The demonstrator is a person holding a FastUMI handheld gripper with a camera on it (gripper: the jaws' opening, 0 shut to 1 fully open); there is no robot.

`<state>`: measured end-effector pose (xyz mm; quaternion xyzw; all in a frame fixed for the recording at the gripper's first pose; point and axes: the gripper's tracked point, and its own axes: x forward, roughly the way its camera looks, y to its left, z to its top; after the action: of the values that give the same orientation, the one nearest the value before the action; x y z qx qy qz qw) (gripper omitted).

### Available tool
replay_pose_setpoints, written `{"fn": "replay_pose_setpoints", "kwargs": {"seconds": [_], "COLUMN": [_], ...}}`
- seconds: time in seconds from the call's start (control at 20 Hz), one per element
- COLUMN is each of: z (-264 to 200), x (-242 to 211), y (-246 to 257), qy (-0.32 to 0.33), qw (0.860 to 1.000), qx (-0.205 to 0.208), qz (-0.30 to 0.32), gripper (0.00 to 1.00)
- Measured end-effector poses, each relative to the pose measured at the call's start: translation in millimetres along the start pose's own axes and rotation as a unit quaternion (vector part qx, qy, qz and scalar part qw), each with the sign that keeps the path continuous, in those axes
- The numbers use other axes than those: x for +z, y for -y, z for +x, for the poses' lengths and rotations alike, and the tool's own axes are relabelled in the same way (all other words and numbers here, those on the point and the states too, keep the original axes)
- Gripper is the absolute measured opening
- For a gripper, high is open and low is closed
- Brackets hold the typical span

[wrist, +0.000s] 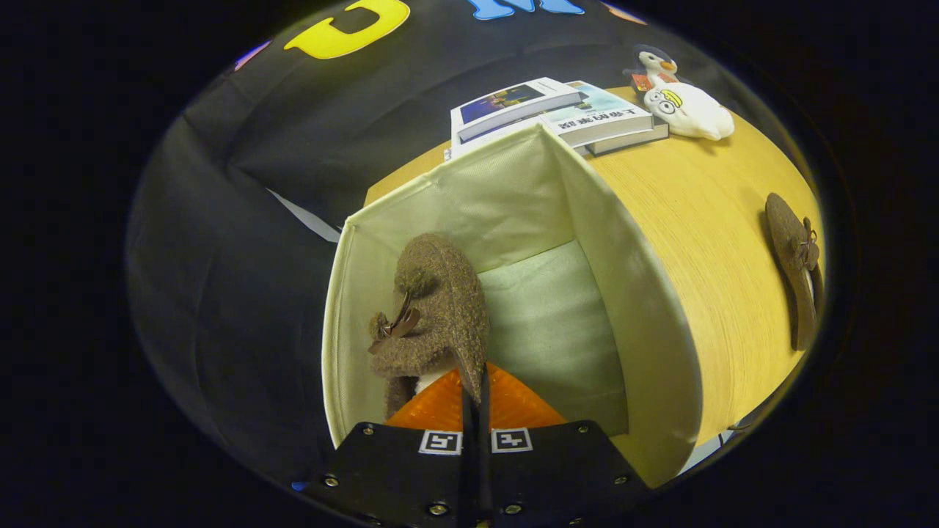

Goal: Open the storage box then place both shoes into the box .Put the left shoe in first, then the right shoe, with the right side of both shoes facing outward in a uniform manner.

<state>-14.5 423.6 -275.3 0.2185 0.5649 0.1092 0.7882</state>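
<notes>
Closed almost together, the gripper [475, 400] has its two fingers pinching the thin edge of a brown shoe [433, 315], both pressing on it with no gap showing between them. That shoe is fuzzy, of a woolly, boucle-like cloth, rounded at the toe, with a small dark bow on its side. It hangs just ahead of the fingers, inside the open storage box [513, 198], toward the box's left wall, and whether it touches the floor of the box cannot be told.

This box is a soft fabric one, cream-coloured with a fine weave, its walls standing upright and its pale floor showing to the right of the shoe. It stands on a surface [704, 242] of light wood grain.

Beyond the box, at the far side of the surface, lie two books [557, 110] with glossy covers, side by side and overlapping. Just to the right of them lie two plush toys, a small penguin [649, 66] and a white rounded one [693, 110], touching each other.

Far right of the gripper, well apart from the box, a second brown shoe [792, 264] of the same fuzzy cloth lies on the surface, long and narrow, with its own bow. Two shoes in all.
</notes>
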Motion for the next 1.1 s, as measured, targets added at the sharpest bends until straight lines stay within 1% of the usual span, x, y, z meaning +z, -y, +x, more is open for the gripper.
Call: {"fn": "replay_pose_setpoints", "kwargs": {"seconds": [0.1,0.15,0.2,0.25,0.3,0.4,0.45,0.6,0.8,1.1], "z": [5.5,-5.1,1.3,-3.4,-8.8,-25.6,-34.3,-59.8,-92.4,-124.0], "x": [-7.2,-8.4,-11.8,-9.1,-6.0,0.6,6.4,20.3,38.2,72.3], "y": [-8.1,-12.7,-19.6,-23.0,-29.9,-39.4,-39.7,-28.8,-3.6,53.5], "qy": [-0.012,-0.019,-0.020,-0.014,-0.005,0.010,0.018,0.041,0.055,0.085], "qw": [1.000,0.999,0.998,0.997,0.996,0.992,0.990,0.987,0.985,0.985], "qx": [0.014,0.032,0.048,0.064,0.085,0.119,0.127,0.130,0.133,0.106], "qz": [-0.013,-0.020,-0.024,-0.026,-0.030,-0.044,-0.055,-0.085,-0.094,-0.104], "gripper": [0.02,0.09,0.28,0.46,0.54,0.83,0.98,0.98,0.98,0.98]}}
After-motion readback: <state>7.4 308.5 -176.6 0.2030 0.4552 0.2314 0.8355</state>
